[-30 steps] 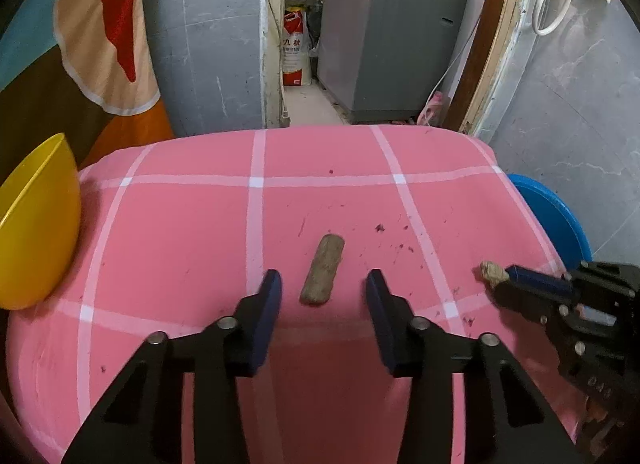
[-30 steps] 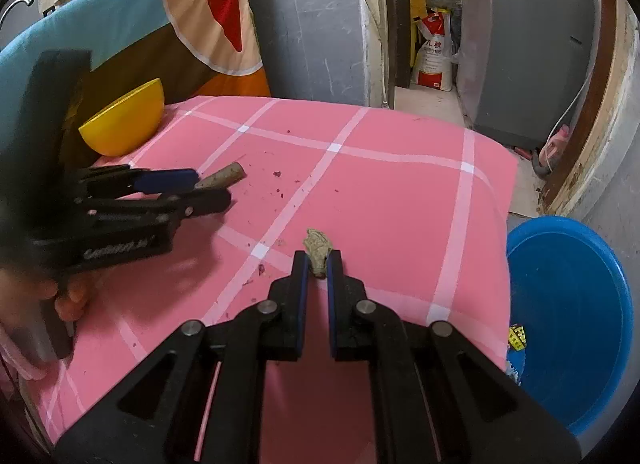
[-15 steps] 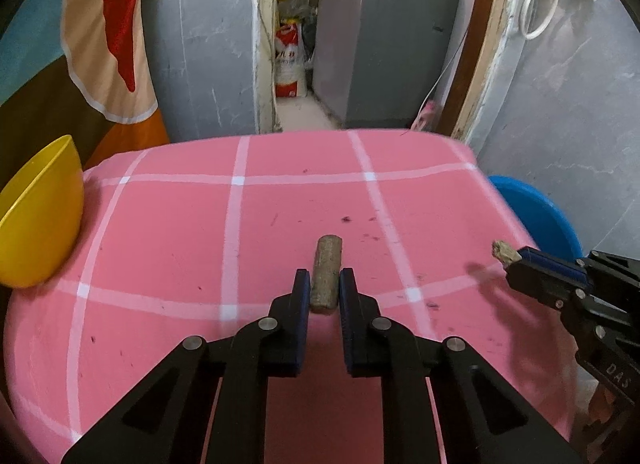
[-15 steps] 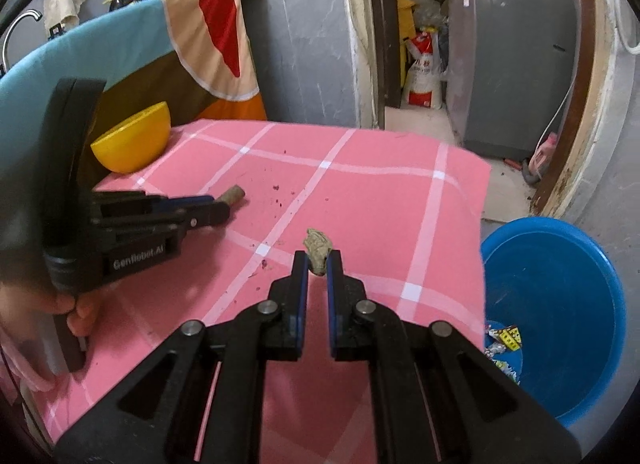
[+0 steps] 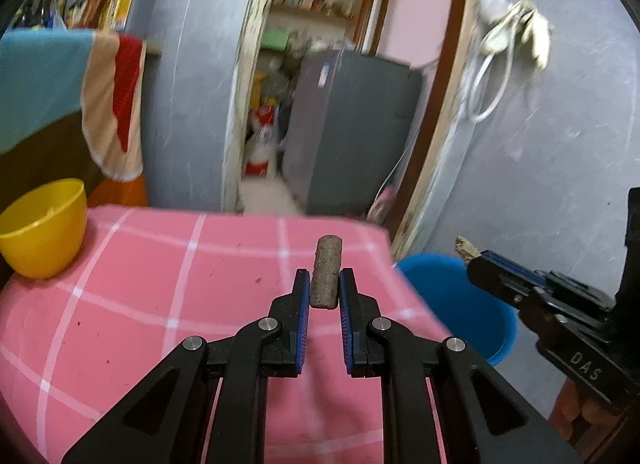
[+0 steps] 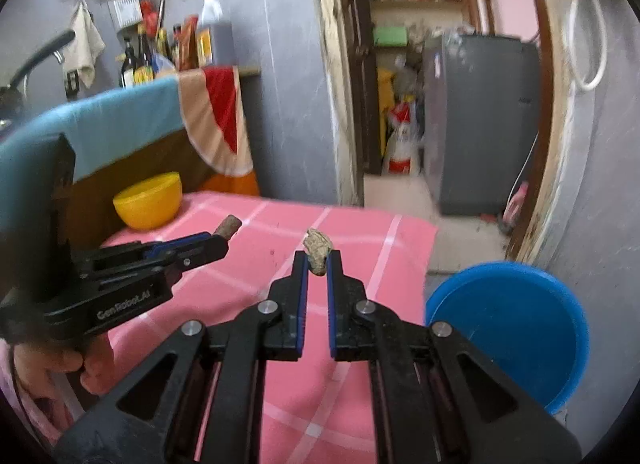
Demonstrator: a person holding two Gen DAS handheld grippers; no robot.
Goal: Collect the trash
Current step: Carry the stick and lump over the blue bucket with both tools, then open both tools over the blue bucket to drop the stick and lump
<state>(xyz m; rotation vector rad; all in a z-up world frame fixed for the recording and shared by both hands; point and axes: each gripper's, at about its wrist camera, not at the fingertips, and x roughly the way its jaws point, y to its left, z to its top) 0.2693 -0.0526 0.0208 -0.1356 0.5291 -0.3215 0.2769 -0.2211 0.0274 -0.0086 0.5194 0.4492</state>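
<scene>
My left gripper (image 5: 324,284) is shut on a brown cork-like stick (image 5: 326,274), held lifted above the pink checked tablecloth (image 5: 160,284). In the right wrist view the same left gripper (image 6: 218,242) shows at the left, with the stick (image 6: 230,224) poking past its tips. My right gripper (image 6: 317,264) is shut on a small crumpled beige scrap (image 6: 317,248), also raised off the cloth. In the left wrist view the right gripper (image 5: 476,260) and its scrap (image 5: 466,246) hang over the blue bucket (image 5: 460,304).
A yellow bowl (image 5: 44,228) stands at the table's far left corner. The blue bucket (image 6: 516,328) sits on the floor at the table's right side. A doorway with a grey appliance (image 5: 352,132) lies beyond. A person's hand (image 6: 92,368) grips the left tool.
The left gripper shut on the brown stick and lifted it off the cloth. Both grippers rose and tilted up, so the doorway and walls fill more of each view.
</scene>
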